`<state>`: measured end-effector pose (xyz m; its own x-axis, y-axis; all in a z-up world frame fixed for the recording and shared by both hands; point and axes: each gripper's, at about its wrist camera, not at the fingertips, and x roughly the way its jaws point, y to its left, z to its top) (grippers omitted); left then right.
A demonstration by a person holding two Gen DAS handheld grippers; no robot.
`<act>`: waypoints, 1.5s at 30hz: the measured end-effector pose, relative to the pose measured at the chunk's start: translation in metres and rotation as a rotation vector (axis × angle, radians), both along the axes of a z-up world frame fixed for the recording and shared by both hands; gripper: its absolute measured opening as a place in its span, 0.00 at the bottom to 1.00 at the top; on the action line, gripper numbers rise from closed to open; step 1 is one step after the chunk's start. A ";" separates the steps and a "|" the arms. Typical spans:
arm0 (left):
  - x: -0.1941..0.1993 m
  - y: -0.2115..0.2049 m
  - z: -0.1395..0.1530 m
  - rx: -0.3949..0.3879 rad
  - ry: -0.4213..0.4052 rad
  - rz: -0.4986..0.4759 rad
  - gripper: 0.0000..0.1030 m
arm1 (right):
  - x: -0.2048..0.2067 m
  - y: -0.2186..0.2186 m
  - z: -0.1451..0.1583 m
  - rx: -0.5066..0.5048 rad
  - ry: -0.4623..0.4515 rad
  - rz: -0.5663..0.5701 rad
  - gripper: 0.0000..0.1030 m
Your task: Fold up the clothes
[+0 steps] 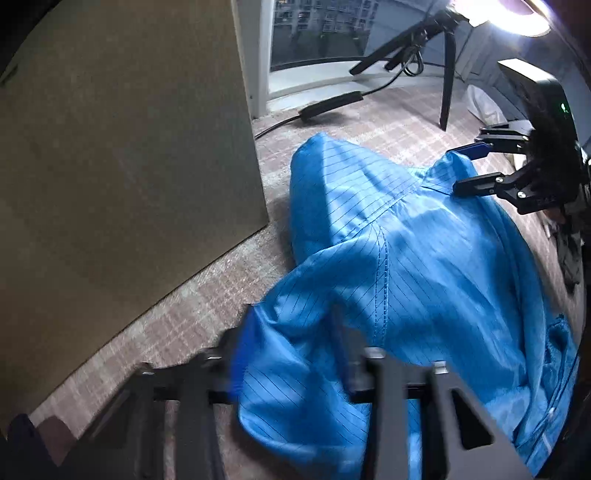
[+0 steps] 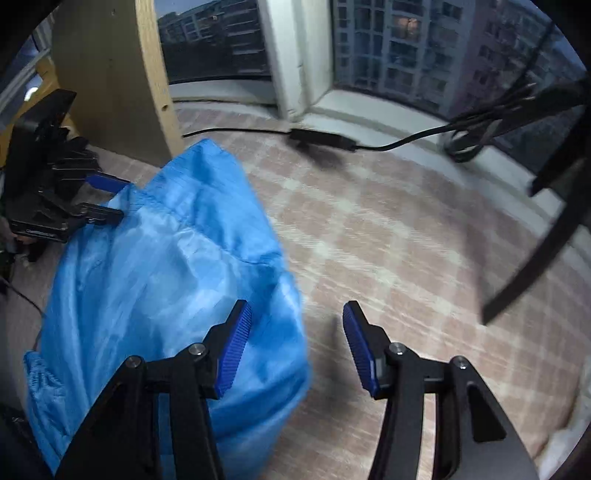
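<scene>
Blue garment (image 1: 424,258), a thin striped fabric with seams, lies in a loose heap on the checked carpet (image 1: 207,314); it is not flat and not in a neat folded shape.

In the left wrist view, the left gripper (image 1: 291,354) is at the bottom of the picture and the cloth passes between its fingers and over them. It looks like the gripper holds a bunch of the fabric, but this part is blurred, so I cannot tell how near the fingers stand to each other. On the far side, the right gripper (image 1: 469,166) touches the upper edge of the garment with its fingers apart. A large beige panel (image 1: 122,147) stands to the left of the cloth, and a bright lamp (image 1: 506,14) washes out the top right corner.

In the right wrist view, the right gripper (image 2: 295,350) is wide open and holds nothing: one finger is in front of the cloth (image 2: 166,266), the other is over bare carpet (image 2: 388,240). The left gripper (image 2: 107,199) is seen at the top edge of the heap, its two fingers a little apart with fabric at the tips.

As a judgement, the folding is not finished: no clean fold is visible. What kind of garment it is I cannot tell; an elastic cuff (image 2: 40,373) shows low on the left. The lower part of the cloth is cut off by the picture edges.
</scene>
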<state>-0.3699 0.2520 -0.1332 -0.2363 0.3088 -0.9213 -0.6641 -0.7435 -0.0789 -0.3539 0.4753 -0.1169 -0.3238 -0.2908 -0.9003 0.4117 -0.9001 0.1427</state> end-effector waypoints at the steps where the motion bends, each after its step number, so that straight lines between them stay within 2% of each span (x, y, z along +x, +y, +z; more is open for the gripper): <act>1: -0.003 0.001 -0.003 -0.003 -0.016 0.003 0.05 | -0.001 -0.002 -0.003 -0.016 -0.012 0.013 0.44; 2: -0.004 0.002 -0.002 0.008 -0.026 0.008 0.03 | 0.000 -0.005 -0.004 -0.020 -0.017 0.023 0.34; 3: -0.002 0.001 0.003 0.018 -0.016 0.011 0.02 | 0.001 -0.008 -0.005 -0.020 -0.019 0.031 0.09; 5: 0.002 0.001 0.013 0.032 0.011 0.013 0.02 | 0.007 -0.014 0.002 0.020 0.016 0.024 0.07; 7: 0.012 -0.002 0.035 0.060 0.053 0.001 0.02 | 0.018 -0.018 0.019 0.041 0.068 0.023 0.07; 11: 0.048 -0.012 0.089 0.117 0.136 -0.022 0.02 | 0.050 -0.016 0.073 0.037 0.157 0.015 0.07; 16: 0.133 -0.028 0.150 0.192 0.258 -0.102 0.02 | 0.128 -0.014 0.153 0.052 0.291 0.024 0.07; 18: 0.171 -0.034 0.171 0.215 0.307 -0.141 0.02 | 0.171 -0.018 0.172 0.070 0.332 0.031 0.07; 19: 0.196 -0.040 0.176 0.239 0.306 -0.151 0.02 | 0.194 -0.021 0.180 0.082 0.349 0.035 0.07; 22: 0.258 -0.048 0.173 0.250 0.309 -0.202 0.02 | 0.263 -0.024 0.188 0.099 0.381 0.032 0.07; 23: 0.276 -0.048 0.166 0.249 0.287 -0.217 0.02 | 0.282 -0.024 0.186 0.093 0.374 0.026 0.07; 26: 0.332 -0.049 0.144 0.248 0.220 -0.263 0.02 | 0.336 -0.024 0.161 0.082 0.316 0.009 0.07; 27: 0.349 -0.047 0.131 0.245 0.171 -0.274 0.04 | 0.353 -0.023 0.148 0.079 0.284 0.004 0.07; 29: 0.397 -0.044 0.091 0.164 0.083 -0.326 0.12 | 0.382 -0.021 0.126 0.072 0.224 -0.006 0.08; 33: 0.454 -0.051 0.037 -0.009 -0.047 -0.393 0.13 | 0.403 -0.014 0.122 0.027 0.190 -0.044 0.10; 36: 0.449 -0.064 0.052 0.026 -0.049 -0.320 0.13 | 0.418 -0.008 0.118 -0.007 0.164 -0.072 0.11; 38: 0.436 -0.071 0.072 0.075 -0.022 -0.259 0.14 | 0.428 -0.005 0.116 -0.029 0.147 -0.091 0.25; 39: 0.427 -0.067 0.080 0.083 0.011 -0.247 0.14 | 0.433 -0.003 0.115 -0.040 0.138 -0.100 0.37; 40: 0.418 -0.063 0.087 0.090 0.044 -0.236 0.16 | 0.438 -0.001 0.114 -0.051 0.130 -0.109 0.45; 42: 0.403 -0.053 0.092 0.086 0.095 -0.229 0.19 | 0.434 -0.009 0.109 -0.058 0.130 -0.104 0.46; 45: 0.383 -0.042 0.084 0.145 0.071 -0.199 0.19 | 0.416 -0.032 0.098 -0.054 0.134 -0.076 0.46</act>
<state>0.0132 0.2099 -0.0491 -0.2201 0.4834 -0.8473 -0.8038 -0.5820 -0.1233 0.0618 0.4435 -0.0191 -0.4628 -0.3079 -0.8313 0.3613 -0.9218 0.1403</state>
